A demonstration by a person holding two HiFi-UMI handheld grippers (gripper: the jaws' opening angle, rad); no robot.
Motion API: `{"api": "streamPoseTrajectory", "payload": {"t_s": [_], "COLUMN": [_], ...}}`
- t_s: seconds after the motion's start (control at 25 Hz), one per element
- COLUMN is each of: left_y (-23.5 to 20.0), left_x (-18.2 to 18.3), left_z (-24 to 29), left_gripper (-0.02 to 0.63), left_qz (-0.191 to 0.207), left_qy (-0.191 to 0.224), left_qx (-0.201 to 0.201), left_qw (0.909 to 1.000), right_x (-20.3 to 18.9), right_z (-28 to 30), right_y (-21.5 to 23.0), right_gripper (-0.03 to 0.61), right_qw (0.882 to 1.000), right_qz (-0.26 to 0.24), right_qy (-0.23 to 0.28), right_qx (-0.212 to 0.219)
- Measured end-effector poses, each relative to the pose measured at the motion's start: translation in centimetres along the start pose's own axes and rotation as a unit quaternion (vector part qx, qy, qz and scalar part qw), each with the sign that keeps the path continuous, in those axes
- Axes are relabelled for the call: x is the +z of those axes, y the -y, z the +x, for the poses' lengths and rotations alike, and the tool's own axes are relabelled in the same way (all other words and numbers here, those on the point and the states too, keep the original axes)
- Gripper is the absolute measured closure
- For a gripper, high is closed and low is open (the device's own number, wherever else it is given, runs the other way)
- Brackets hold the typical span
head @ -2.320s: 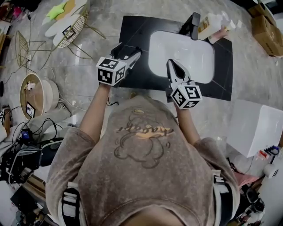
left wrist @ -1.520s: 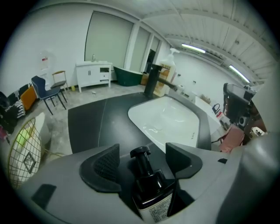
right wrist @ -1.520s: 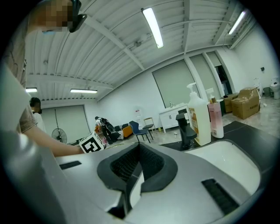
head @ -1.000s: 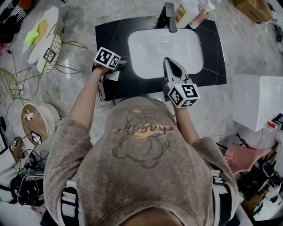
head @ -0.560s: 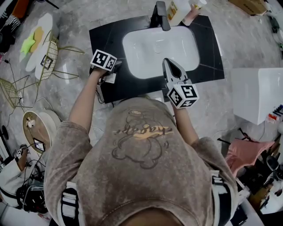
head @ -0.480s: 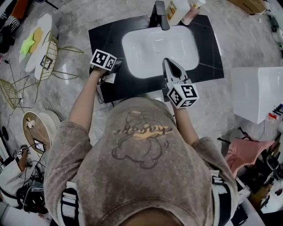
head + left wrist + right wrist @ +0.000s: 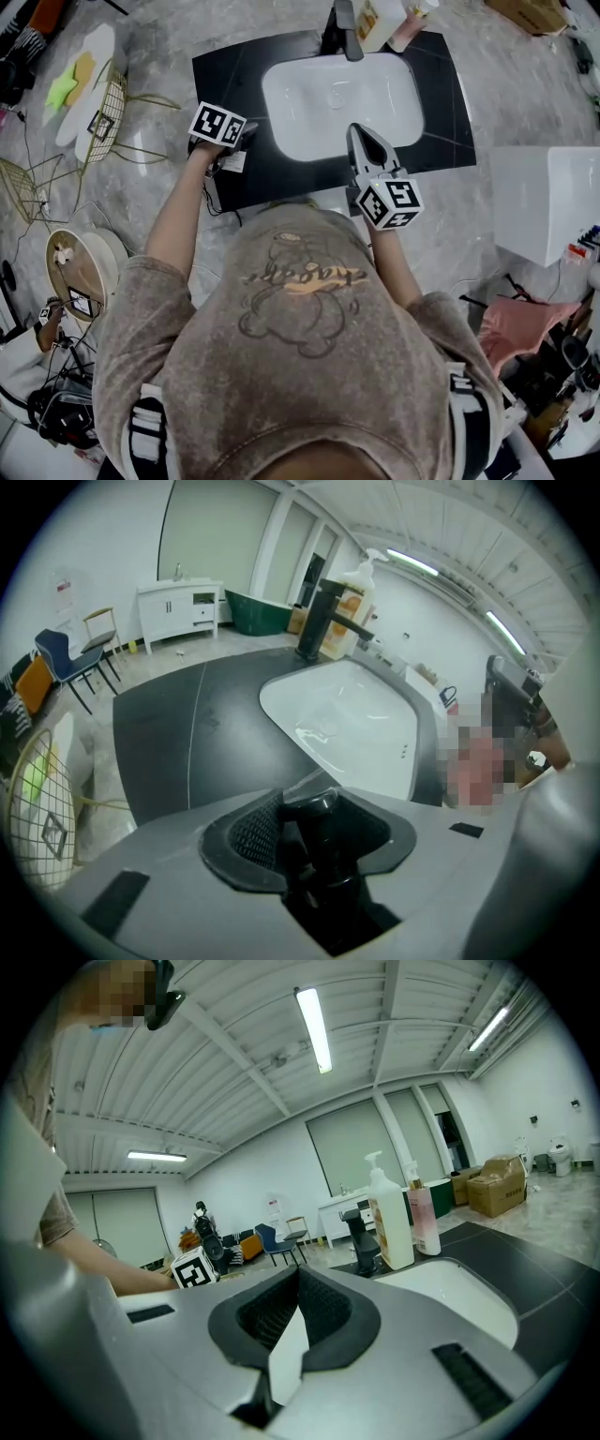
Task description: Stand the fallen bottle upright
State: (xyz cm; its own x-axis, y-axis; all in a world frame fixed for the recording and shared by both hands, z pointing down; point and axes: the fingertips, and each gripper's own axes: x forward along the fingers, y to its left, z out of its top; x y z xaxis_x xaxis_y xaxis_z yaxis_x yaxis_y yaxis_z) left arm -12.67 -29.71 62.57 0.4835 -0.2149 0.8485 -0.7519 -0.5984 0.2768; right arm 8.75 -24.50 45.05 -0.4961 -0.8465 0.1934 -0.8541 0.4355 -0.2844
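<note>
A black bottle (image 7: 314, 841) with a round cap sits between the jaws of my left gripper (image 7: 314, 803), whose pads press on its neck; they have just been closing. From the head view, this gripper (image 7: 227, 150) points steeply down at the black counter's (image 7: 225, 75) left front part, and the dark bottle (image 7: 231, 165) with a pale label shows just beneath it. My right gripper (image 7: 364, 133) hovers shut and empty over the front rim of the white sink (image 7: 281, 89). In its own view the right gripper (image 7: 298, 1274) holds nothing.
A black faucet (image 7: 345, 17) stands behind the sink, with a white pump bottle (image 7: 389, 1218) and a pink bottle (image 7: 427, 1218) beside it. On the floor are a wire stool (image 7: 103, 103) at the left, a round wooden table (image 7: 80, 267) and a white cabinet (image 7: 553, 206) at the right.
The left gripper has dropped from above the counter to its left front part, tilted downward over the bottle. The right gripper has stayed by the sink's front rim.
</note>
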Motion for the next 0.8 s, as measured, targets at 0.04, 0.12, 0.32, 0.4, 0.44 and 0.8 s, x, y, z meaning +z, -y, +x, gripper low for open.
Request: {"api": "streamPoseTrajectory", "payload": {"t_s": [0.04, 0.12, 0.32, 0.4, 0.44, 0.8], "left_y": [0.0, 0.0, 0.7, 0.9, 1.0, 1.7], "left_x": [0.1, 0.1, 0.0, 0.1, 0.2, 0.1], "left_z": [-0.3, -1.0, -2.6, -3.1, -3.4, -5.9], "left_gripper": [0.437, 0.439, 0.439, 0.439, 0.439, 0.439], "left_qz": [0.001, 0.005, 0.02, 0.026, 0.029, 0.048], "left_qy": [0.006, 0.017, 0.041, 0.051, 0.056, 0.111], "left_qx": [0.003, 0.009, 0.026, 0.034, 0.038, 0.065], "left_qw": [1.0, 0.9998, 0.9986, 0.9978, 0.9973, 0.9906], "right_x": [-0.1, -0.3, -0.6, -0.6, -0.7, -0.8], "right_z": [0.0, -0.1, -0.6, -0.6, -0.6, -1.2], "right_y": [-0.1, -0.4, -0.9, -1.0, -1.0, -2.3], "right_gripper": [0.581, 0.581, 0.581, 0.581, 0.581, 0.581], "right_qw": [1.0, 1.0, 1.0, 1.0, 1.0, 0.999], "right_qz": [0.0, 0.0, 0.0, -0.001, -0.001, -0.005], "right_qy": [0.0, -0.002, -0.002, -0.002, -0.003, -0.005], "right_qx": [0.002, 0.006, 0.013, 0.017, 0.019, 0.032]}}
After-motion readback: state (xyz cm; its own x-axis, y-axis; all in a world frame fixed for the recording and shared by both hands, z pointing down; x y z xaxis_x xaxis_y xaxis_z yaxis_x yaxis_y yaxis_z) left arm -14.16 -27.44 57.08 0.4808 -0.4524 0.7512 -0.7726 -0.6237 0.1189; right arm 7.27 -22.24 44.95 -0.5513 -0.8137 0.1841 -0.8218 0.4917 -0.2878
